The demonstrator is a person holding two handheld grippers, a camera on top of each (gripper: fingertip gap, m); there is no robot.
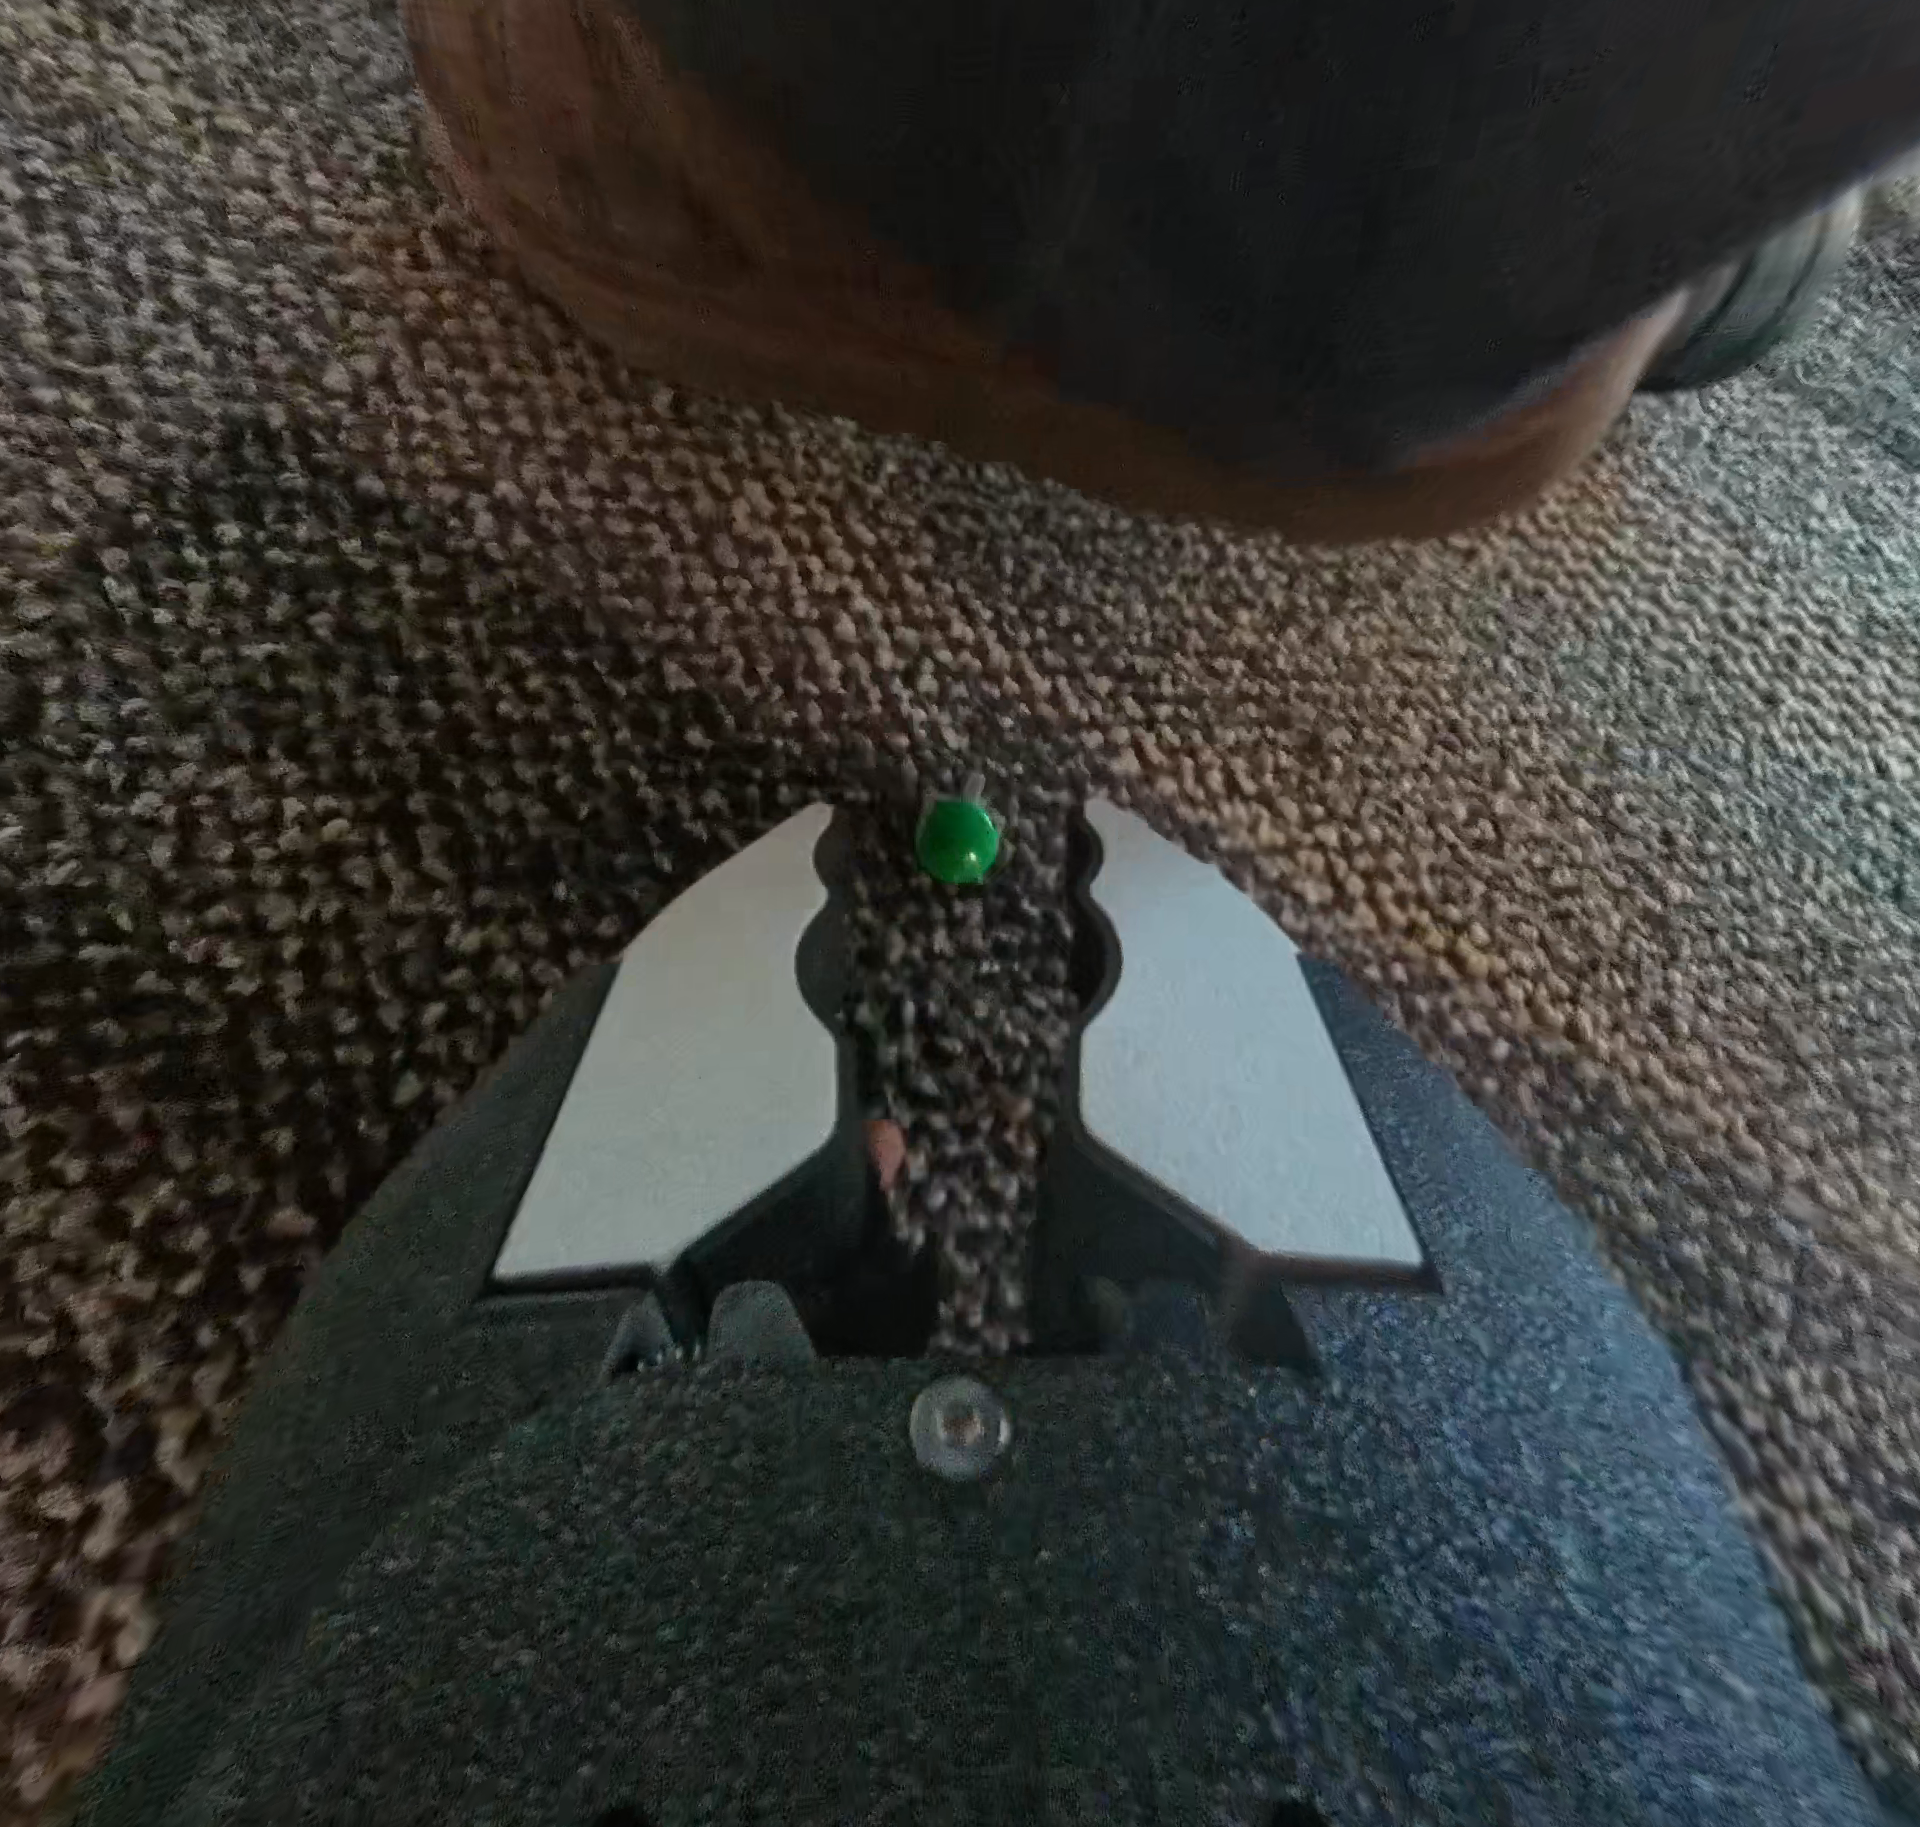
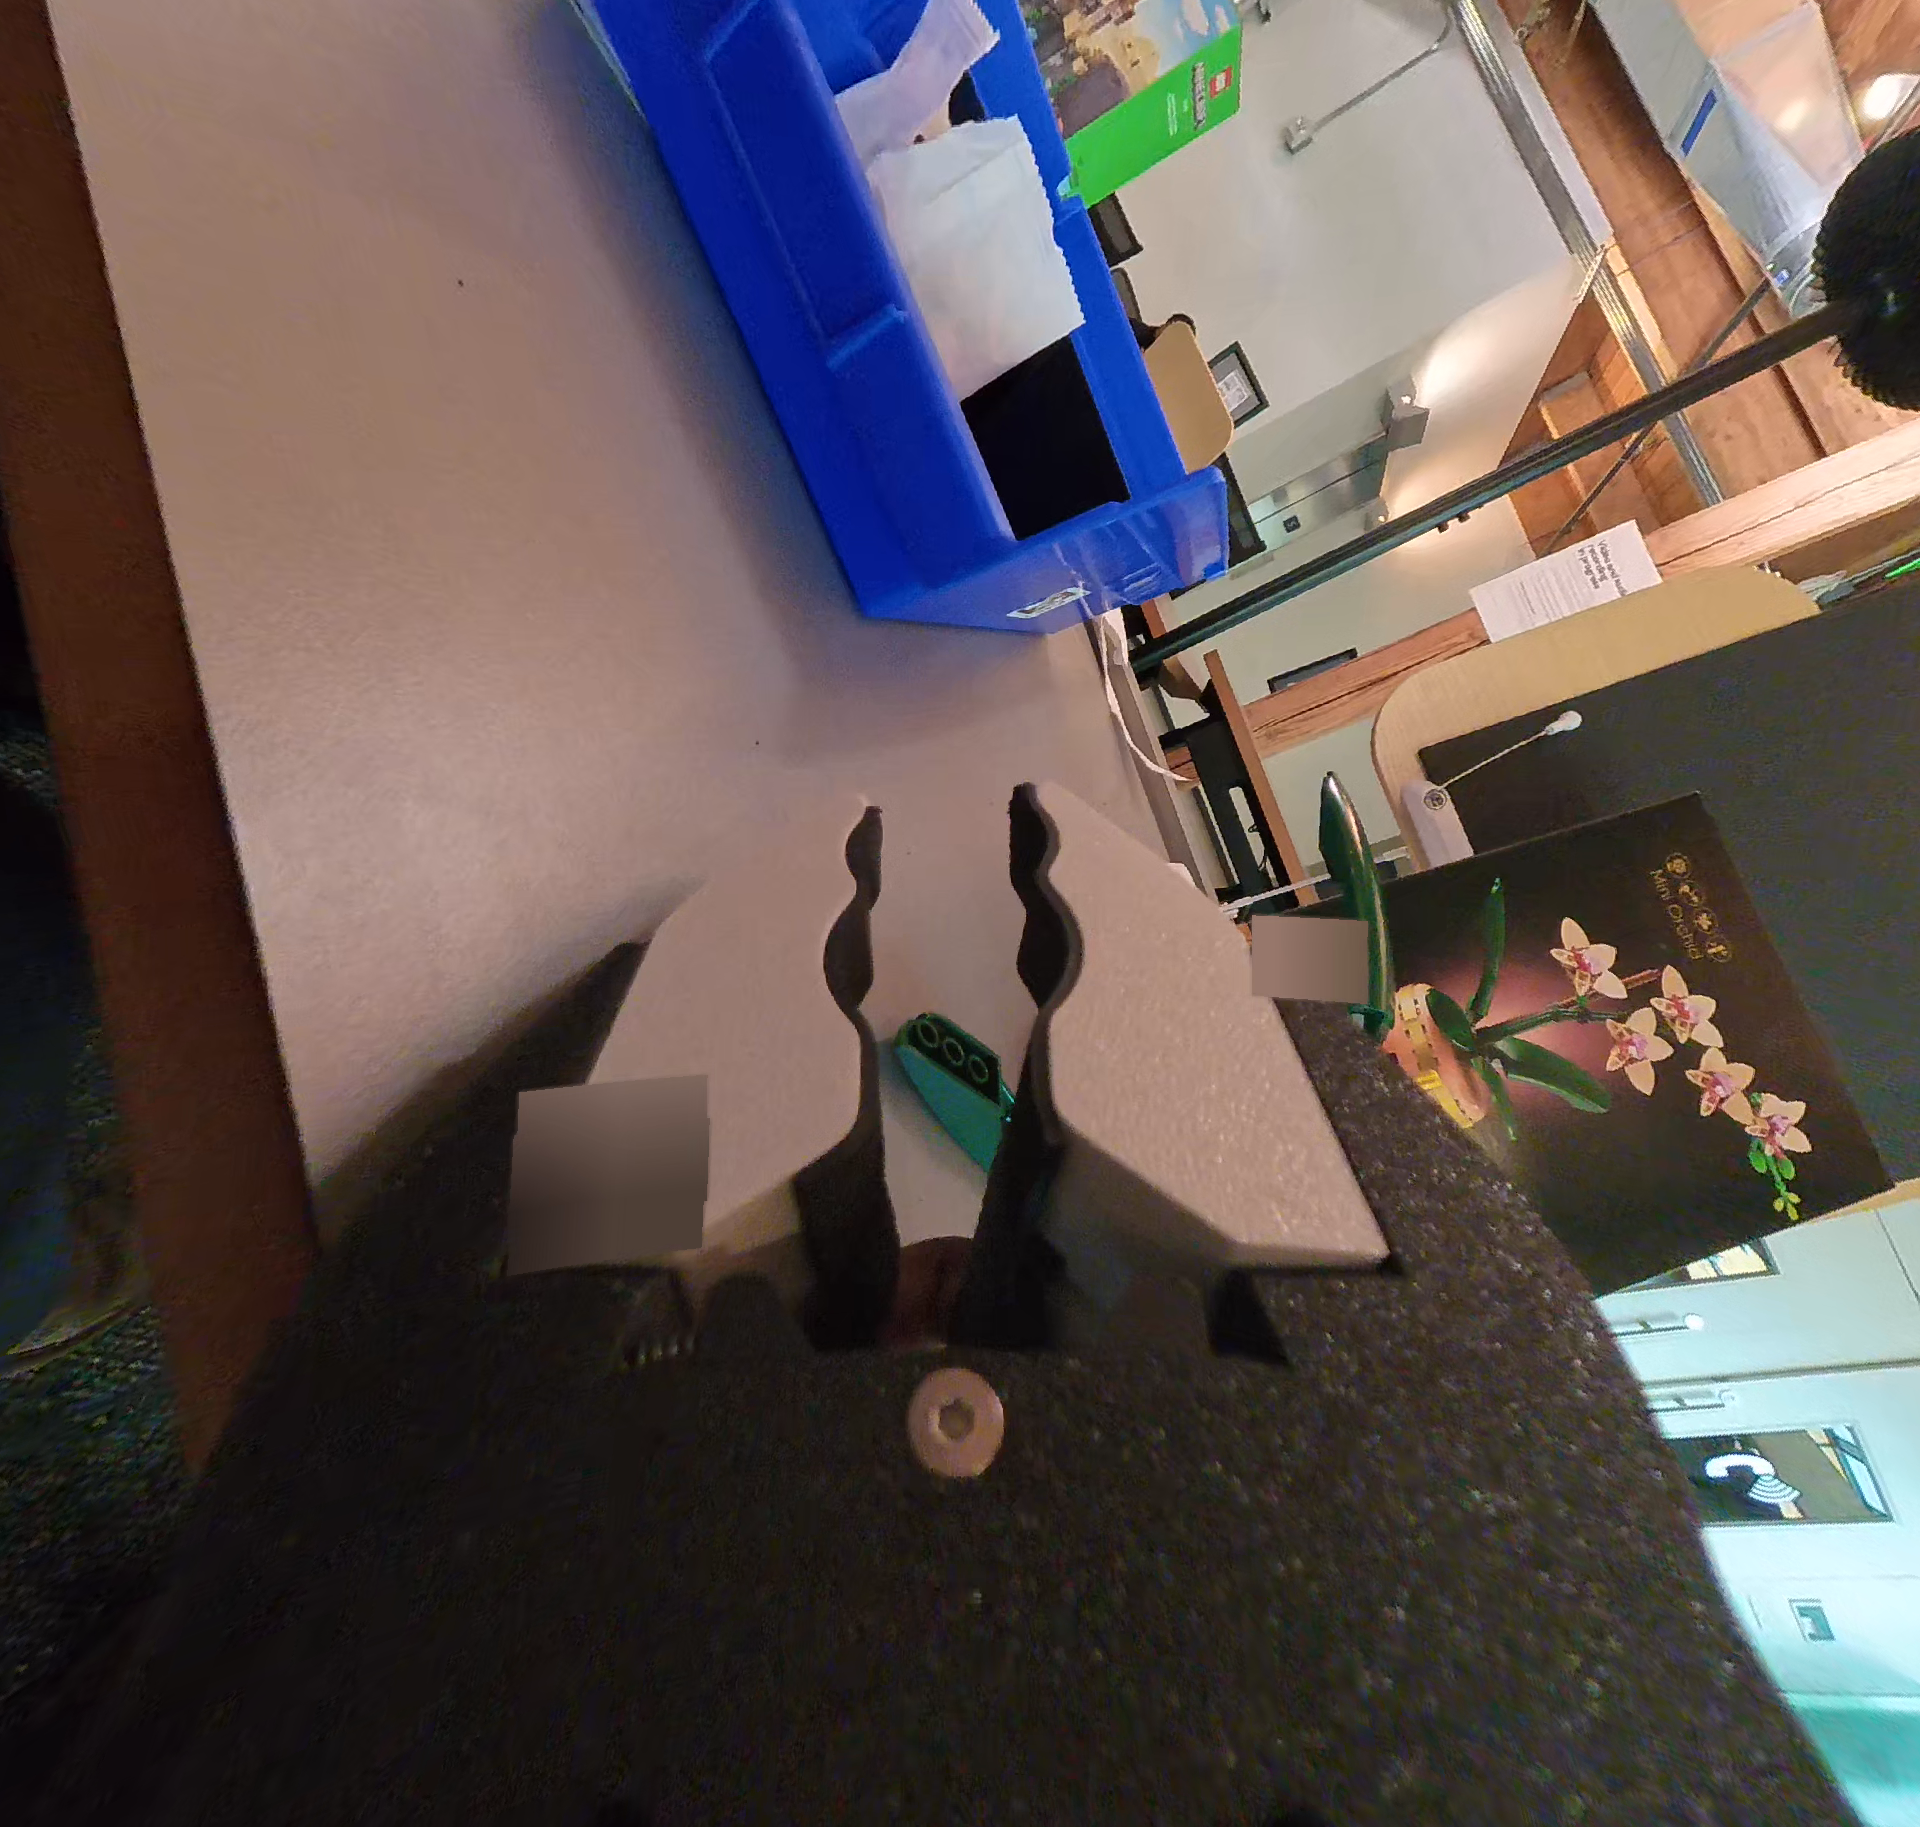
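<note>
Green round piece on carpet, between the left gripper jaws' open tips, ungripped.
Teal brick lies on the table between the right gripper jaws, parted; blue bin ahead, dark flower box right.

Speckled brown carpet covers the floor, a grey tabletop has a wood edge, and pale walls meet what may be timber beams.
</note>
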